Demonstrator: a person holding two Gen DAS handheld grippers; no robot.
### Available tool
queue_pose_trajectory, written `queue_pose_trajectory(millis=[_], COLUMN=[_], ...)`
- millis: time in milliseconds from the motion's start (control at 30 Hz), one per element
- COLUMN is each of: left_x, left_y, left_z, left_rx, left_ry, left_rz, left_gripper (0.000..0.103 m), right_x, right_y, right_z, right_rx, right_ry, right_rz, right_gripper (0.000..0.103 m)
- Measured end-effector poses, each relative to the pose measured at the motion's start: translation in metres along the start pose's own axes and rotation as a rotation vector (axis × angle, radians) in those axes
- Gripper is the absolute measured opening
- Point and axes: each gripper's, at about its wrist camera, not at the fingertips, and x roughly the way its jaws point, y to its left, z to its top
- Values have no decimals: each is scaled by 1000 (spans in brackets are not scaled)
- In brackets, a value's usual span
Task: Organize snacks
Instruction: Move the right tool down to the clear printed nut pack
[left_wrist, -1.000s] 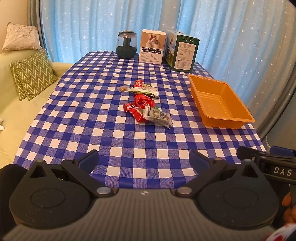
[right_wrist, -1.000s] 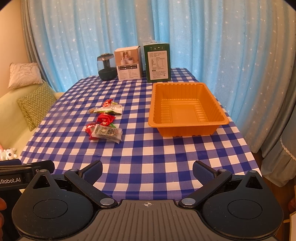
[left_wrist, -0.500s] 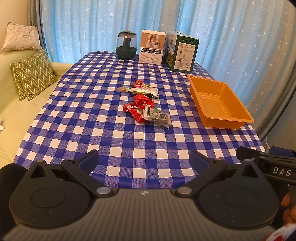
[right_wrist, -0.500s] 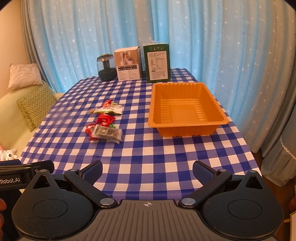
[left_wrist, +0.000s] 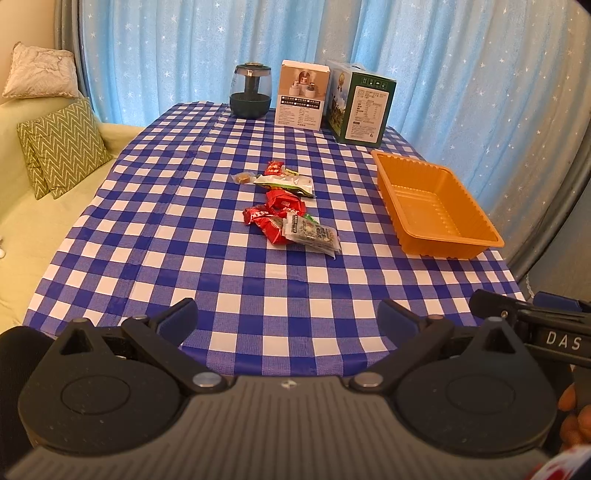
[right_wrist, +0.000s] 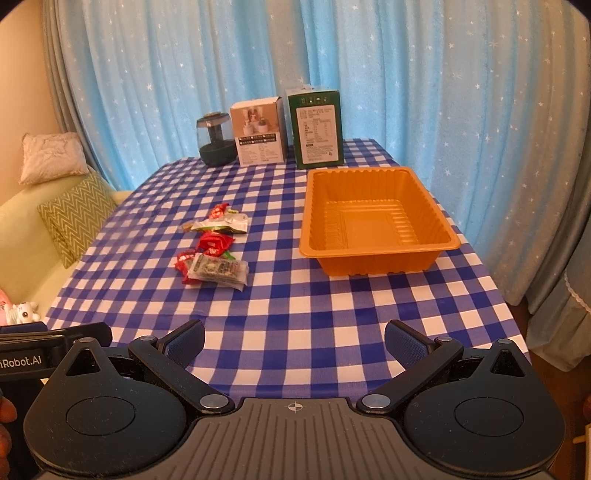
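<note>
Orange tray empty, snacks loose mid-table: sorting not yet begun.
Left view: left gripper hangs at the near edge, fingers apart, empty; the grey packet lies nearest. Right view: right gripper likewise spread and empty, facing the tray. Next, probably, a reach forward to the snacks.

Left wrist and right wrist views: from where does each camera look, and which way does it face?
Left wrist: behind the open left hand-held gripper, near the table edge, facing the snack pile; fingertips show at right.
Right wrist: behind the open right hand-held gripper, facing the empty orange tray.
Both share snacks, tray, boxes and curtain.
</note>
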Motion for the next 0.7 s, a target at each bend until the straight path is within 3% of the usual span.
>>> queue_pose_trajectory(millis=[300, 700], left_x=[21, 85], left_y=[27, 70], left_z=[14, 44], left_rx=[-8, 124], left_ry=[-2, 26], left_rz=[-6, -33], left_gripper=[103, 101], right_x=[27, 111], right_y=[10, 40], right_z=[5, 22], right_rx=[-61, -348], right_ry=[-24, -31], right_rz=[68, 196], right_gripper=[102, 102])
